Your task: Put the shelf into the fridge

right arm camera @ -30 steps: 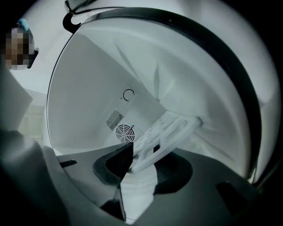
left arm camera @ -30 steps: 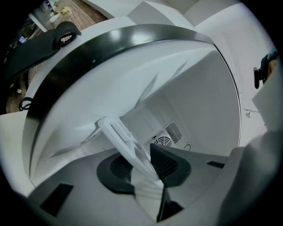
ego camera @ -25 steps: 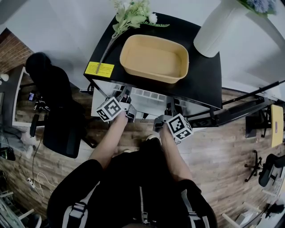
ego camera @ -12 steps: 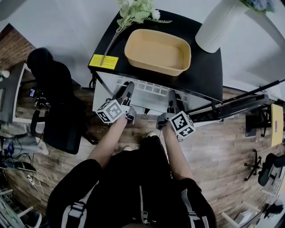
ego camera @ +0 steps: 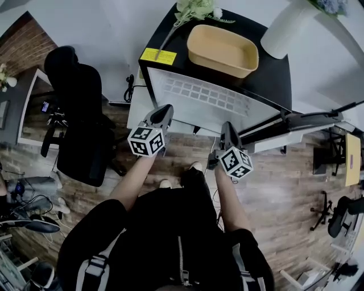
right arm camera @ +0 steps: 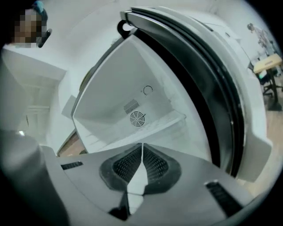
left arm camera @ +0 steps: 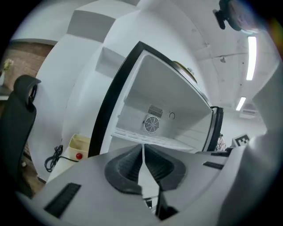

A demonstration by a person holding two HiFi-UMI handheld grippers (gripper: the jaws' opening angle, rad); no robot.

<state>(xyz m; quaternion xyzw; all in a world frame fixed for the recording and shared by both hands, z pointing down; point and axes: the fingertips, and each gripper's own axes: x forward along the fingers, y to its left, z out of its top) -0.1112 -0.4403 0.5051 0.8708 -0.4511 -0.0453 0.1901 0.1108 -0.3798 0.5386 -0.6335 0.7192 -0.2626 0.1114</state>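
- Office chair (ego camera: 79, 108): black, on the wood floor, left of the fridge; no part in the task.
- Left tongs (ego camera: 164, 110): held just before the fridge opening and pointing into it. The jaws have just been closing and now meet tip to tip, with nothing between them.
- Fridge (ego camera: 276, 77): small, black-topped, standing open, with a white inside and a round fan grille on the back wall.
- Shelf (ego camera: 207, 98): white and slotted. It lies flat across the inside of the fridge, below the fan, and spans wall to wall in both gripper views. Neither pair of tongs touches it.
- Tray (ego camera: 223, 50): tan and empty, on the fridge top, with a flower sprig (ego camera: 196, 8) just beside it.
- Right tongs (ego camera: 226, 127): also in front of the opening. These jaws have just been closing too, are now pressed together, and carry nothing.
- Door (ego camera: 301, 120): swung wide to the right.
- Progress: the shelf looks seated and let go, so the placing seems done. At most the door is left to shut, and the task does not ask for that.
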